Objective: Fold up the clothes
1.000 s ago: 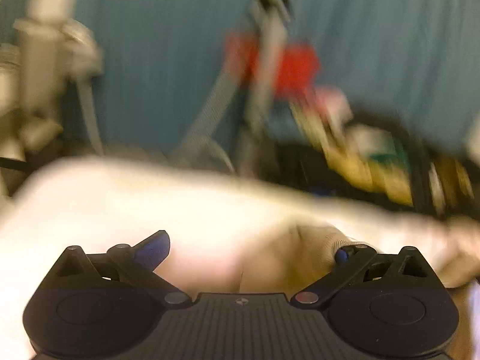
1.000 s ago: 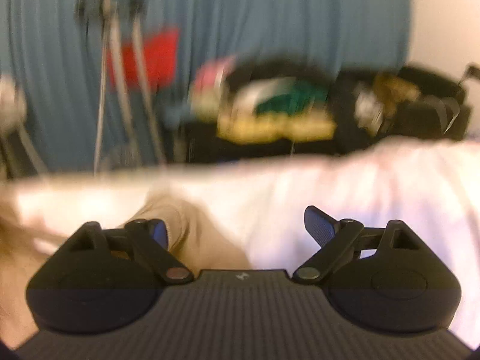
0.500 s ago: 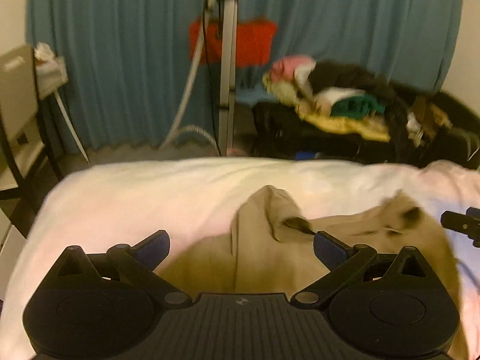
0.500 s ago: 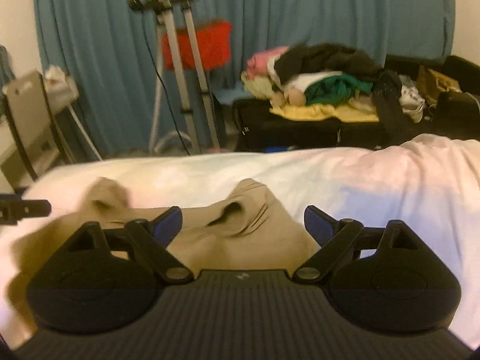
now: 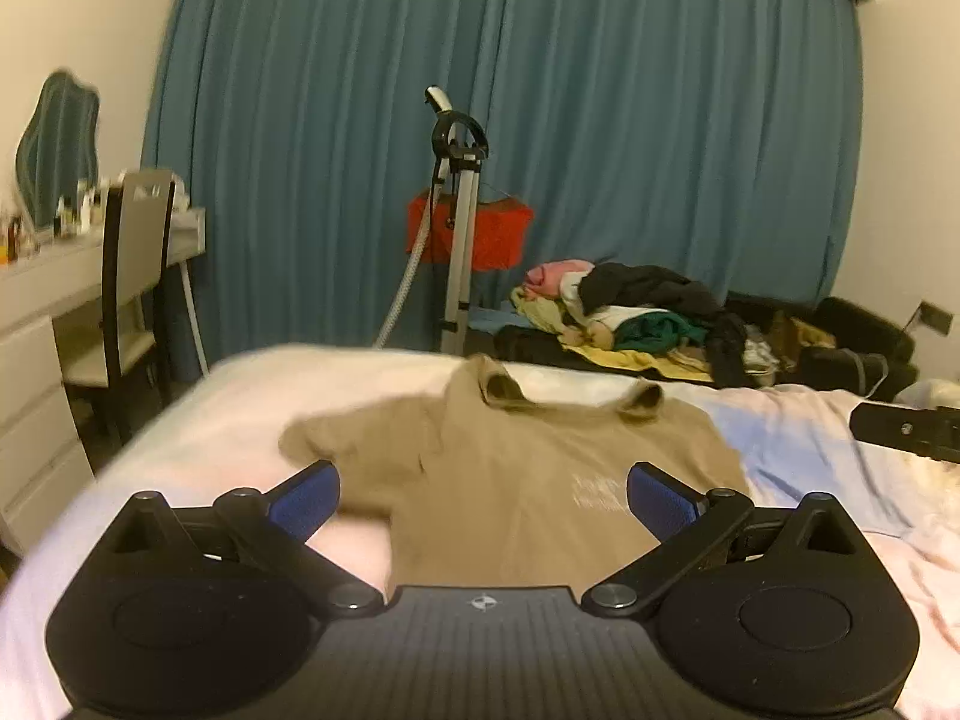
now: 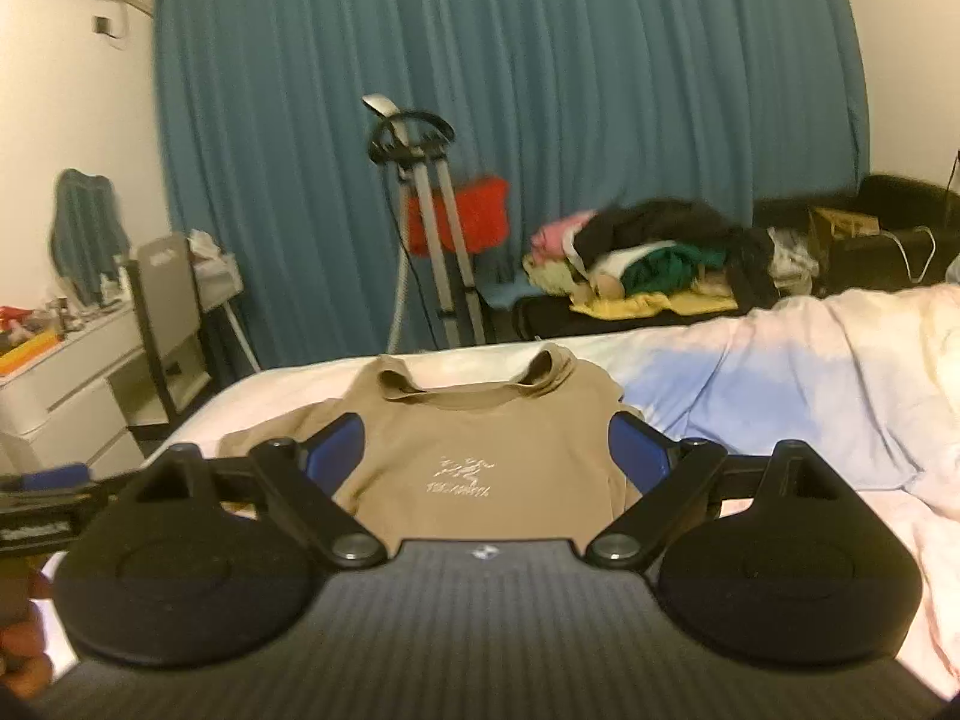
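Layout. A shirt [image 6: 480, 450] lies spread on the bed [image 6: 810, 396], toward its far edge, collar end farthest. Beyond the bed stands a steamer stand [image 6: 429, 228] before the curtain [image 6: 540, 90]. A heap of clothes [image 6: 648, 258] lies to the stand's right. A chair [image 6: 165, 306] and desk [image 6: 72, 366] stand at far left.

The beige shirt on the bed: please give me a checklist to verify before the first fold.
1. Beige shirt lies spread on the bed, print facing up: ok.
2. Shoulders flat: not ok, two bumps stand up at the far edge.
3. Left sleeve spread out: ok.
4. Right sleeve: cannot tell, hidden by a finger.
5. Left gripper open, empty: ok.
6. Right gripper open, empty: ok.
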Motion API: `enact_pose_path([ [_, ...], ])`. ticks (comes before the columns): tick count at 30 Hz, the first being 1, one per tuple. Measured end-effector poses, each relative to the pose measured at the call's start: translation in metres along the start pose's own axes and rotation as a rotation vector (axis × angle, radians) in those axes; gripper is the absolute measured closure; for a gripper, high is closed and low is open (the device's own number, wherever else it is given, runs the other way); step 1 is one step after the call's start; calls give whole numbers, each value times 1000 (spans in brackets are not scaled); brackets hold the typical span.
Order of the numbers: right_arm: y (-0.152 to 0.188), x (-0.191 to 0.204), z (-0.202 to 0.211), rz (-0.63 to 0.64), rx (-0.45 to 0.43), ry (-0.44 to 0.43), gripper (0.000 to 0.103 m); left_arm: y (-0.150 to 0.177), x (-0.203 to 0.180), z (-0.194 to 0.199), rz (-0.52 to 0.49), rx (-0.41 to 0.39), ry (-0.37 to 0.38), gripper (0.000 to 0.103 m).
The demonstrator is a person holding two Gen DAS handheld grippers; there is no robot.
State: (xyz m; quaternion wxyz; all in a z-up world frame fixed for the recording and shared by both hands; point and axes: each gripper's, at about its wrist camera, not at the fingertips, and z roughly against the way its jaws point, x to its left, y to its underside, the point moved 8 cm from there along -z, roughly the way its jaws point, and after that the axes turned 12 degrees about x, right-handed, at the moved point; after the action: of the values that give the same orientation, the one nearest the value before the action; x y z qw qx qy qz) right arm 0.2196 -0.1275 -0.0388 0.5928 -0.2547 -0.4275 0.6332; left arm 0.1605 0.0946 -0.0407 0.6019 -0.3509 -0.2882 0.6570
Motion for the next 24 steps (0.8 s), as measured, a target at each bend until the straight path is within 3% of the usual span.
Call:
enact_pose_path([
  [5,28,2,23,-14,-23,-16,13,31,19,5,86,69,-7,0],
  [13,61,-12,-5,-116,37,-45,13,52,78,-60,438,206,61,3],
  [19,72,-21,-41,-137,93,-32,13,40,122,-116,607,172,51,10],
  [24,75,-43,-73,-173,139,-2,14,18,166,-164,713,104,38,30],
])
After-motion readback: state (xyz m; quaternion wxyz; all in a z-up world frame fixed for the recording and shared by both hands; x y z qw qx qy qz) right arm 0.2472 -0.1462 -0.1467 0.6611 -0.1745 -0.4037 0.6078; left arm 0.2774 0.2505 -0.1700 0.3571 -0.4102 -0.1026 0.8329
